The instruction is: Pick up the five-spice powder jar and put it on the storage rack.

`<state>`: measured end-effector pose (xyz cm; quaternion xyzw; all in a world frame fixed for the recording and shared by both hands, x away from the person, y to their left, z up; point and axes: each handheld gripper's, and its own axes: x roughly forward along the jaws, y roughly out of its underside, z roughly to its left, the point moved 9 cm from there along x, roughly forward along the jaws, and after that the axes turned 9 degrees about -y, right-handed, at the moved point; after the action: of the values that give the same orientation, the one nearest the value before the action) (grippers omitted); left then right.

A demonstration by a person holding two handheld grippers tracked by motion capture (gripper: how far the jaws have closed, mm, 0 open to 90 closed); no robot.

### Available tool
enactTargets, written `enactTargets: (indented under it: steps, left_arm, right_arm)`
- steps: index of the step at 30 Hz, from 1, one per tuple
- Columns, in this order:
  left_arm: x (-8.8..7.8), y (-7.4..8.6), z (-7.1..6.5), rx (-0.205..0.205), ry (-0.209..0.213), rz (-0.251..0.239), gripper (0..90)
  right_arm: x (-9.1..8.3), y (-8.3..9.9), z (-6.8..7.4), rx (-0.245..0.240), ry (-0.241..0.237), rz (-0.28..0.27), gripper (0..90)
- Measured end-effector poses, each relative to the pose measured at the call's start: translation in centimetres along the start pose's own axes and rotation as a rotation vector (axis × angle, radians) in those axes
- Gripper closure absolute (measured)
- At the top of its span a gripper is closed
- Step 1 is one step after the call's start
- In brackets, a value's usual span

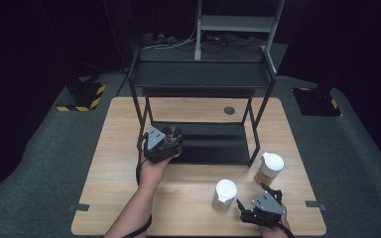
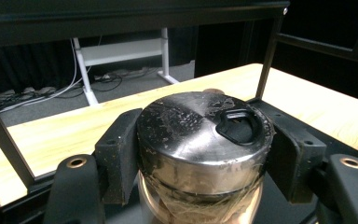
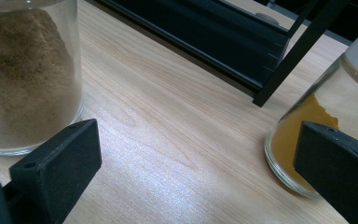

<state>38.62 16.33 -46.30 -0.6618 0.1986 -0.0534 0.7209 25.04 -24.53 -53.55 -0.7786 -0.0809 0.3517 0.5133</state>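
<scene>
From the high view, the left gripper point(image 1: 164, 141) has a dark-lidded jar point(image 1: 171, 133) at the front left edge of the rack's lower shelf point(image 1: 213, 144), while the right gripper point(image 1: 258, 204) sits low on the counter point(image 1: 188, 208) between two white-lidded jars. In the left gripper view the jaws are clamped on either side of that upright jar, just under its metal lid point(image 2: 200, 135), so I'd guess it goes straight forward onto the shelf. The right gripper view has the jaws spread wide and empty, with the brown powder jar point(image 3: 28, 74) off to the left and the yellow powder jar point(image 3: 321, 121) to the right, neither one between them.
</scene>
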Motion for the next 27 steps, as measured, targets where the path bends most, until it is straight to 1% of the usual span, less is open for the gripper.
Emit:
enactTargets:
  steps: [2,4,5,11,12,27]
  left_arm:
    - [0.3,0.2,0.0,-0.01,0.0,0.011,34.7]
    - [0.5,0.3,0.0,-0.008,-0.003,0.02,34.7]
    - [0.7,0.4,0.1,-0.014,-0.005,0.03,34.7]
    - [1.1,0.7,0.1,-0.016,-0.012,0.05,34.7]
    - [1.3,0.8,0.2,-0.02,-0.018,0.065,34.7]
    - [2.2,1.0,0.0,-0.007,-0.026,0.097,34.7]
  right_arm:
    - [0.0,0.0,0.0,0.0,0.0,-0.001,0.3]
    - [0.0,0.0,0.0,0.0,0.0,-0.001,0.3]
    - [0.0,0.0,0.0,0.0,0.0,-0.001,0.3]
    - [0.0,0.0,0.0,0.001,0.0,-0.002,0.3]
    - [0.0,0.0,0.0,0.001,0.0,-0.002,0.3]
    - [0.0,0.0,0.0,0.003,-0.001,-0.005,0.3]
